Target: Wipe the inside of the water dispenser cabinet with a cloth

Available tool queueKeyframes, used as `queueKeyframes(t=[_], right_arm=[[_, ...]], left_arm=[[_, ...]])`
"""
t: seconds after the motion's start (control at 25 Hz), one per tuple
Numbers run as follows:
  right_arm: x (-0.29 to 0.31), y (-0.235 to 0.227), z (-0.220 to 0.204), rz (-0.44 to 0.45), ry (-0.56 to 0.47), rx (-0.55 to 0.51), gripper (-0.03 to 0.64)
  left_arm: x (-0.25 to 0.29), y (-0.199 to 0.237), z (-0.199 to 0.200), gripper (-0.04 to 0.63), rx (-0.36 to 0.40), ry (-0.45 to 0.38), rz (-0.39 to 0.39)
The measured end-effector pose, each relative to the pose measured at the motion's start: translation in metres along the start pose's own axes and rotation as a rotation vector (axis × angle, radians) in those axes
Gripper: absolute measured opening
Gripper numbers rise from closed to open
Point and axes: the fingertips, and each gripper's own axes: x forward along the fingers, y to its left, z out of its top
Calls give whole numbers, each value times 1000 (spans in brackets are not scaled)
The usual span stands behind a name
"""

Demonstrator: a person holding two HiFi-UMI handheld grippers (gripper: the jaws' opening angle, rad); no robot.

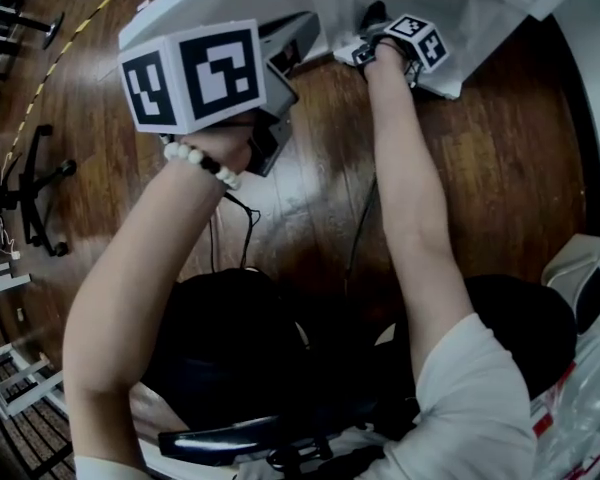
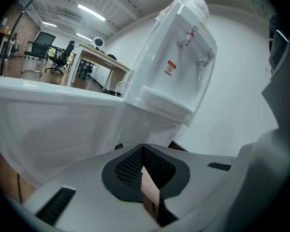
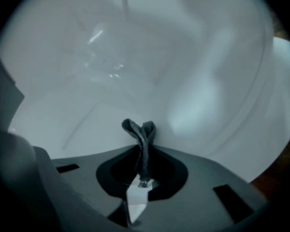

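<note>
Cloth: I see the dark grey cloth [image 3: 141,138] pinched in the right gripper [image 3: 143,174]; a folded end sticks out past the tips.
Right gripper: jaws clamped tight on the cloth, reaching into the cabinet at the top of the head view.
Cabinet: its white inside [image 3: 135,57] fills the right gripper view. I cannot tell whether the cloth touches a wall.
Left gripper: the left gripper [image 2: 144,172] has its jaws closed together with nothing between them. It is held outside the cabinet, beside the open door [image 2: 48,120].
Water dispenser: the white water dispenser [image 2: 181,66] stands upright against a white wall, two taps near its top and a drip tray under them.
Left wrist: a white bead bracelet [image 1: 202,160].
Floor: dark wood floor [image 1: 310,183], with a black cable [image 1: 248,223] running across it.
Background: a desk [image 2: 100,58] and office chairs [image 2: 63,57] well behind the door.
</note>
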Motion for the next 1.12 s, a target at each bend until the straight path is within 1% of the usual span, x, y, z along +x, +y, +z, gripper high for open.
queueKeyframes(t=[0.08,0.16,0.2,0.28,0.32,0.36,0.44,0.52,0.6,0.68,0.72,0.76,0.84,0.92,1.0,1.12], right_arm=[[-16,-7,14,10,-72,43,41],[-43,-19,37,20,-202,117,41],[-58,-27,50,9,-275,139,41],[-84,-43,65,-60,-376,131,41],[-92,-49,68,-95,-401,129,43],[-97,-53,69,-109,-421,145,43],[-105,-52,74,-94,-464,190,41],[-110,-43,79,-74,-483,163,41],[-107,-21,75,-3,-453,90,41],[-103,4,59,108,-406,37,41],[-103,15,49,171,-393,32,41],[-106,25,42,247,-401,40,41],[-117,41,28,410,-449,57,41],[-126,56,9,515,-451,20,41],[-135,70,-10,558,-418,-62,41],[-160,93,-33,536,-344,-214,38]], left_arm=[[0,1,-2,-3,0,7,1],[0,3,-3,-3,3,9,3],[2,4,-4,-3,4,11,2],[5,6,-6,-3,2,17,1],[6,7,-7,-3,-1,21,0],[7,9,-8,-3,-3,25,-1],[10,10,-11,-3,-5,34,-7],[14,13,-12,-3,-6,43,-12],[17,18,-16,-3,-7,54,-10],[20,26,-21,-3,-8,71,-6],[23,29,-25,-3,-6,82,-5],[25,32,-28,-3,-1,95,-4],[27,39,-36,-3,7,130,5],[25,45,-39,-3,6,150,14],[25,48,-34,-2,-7,140,1],[38,46,-29,-2,-54,117,-51]])
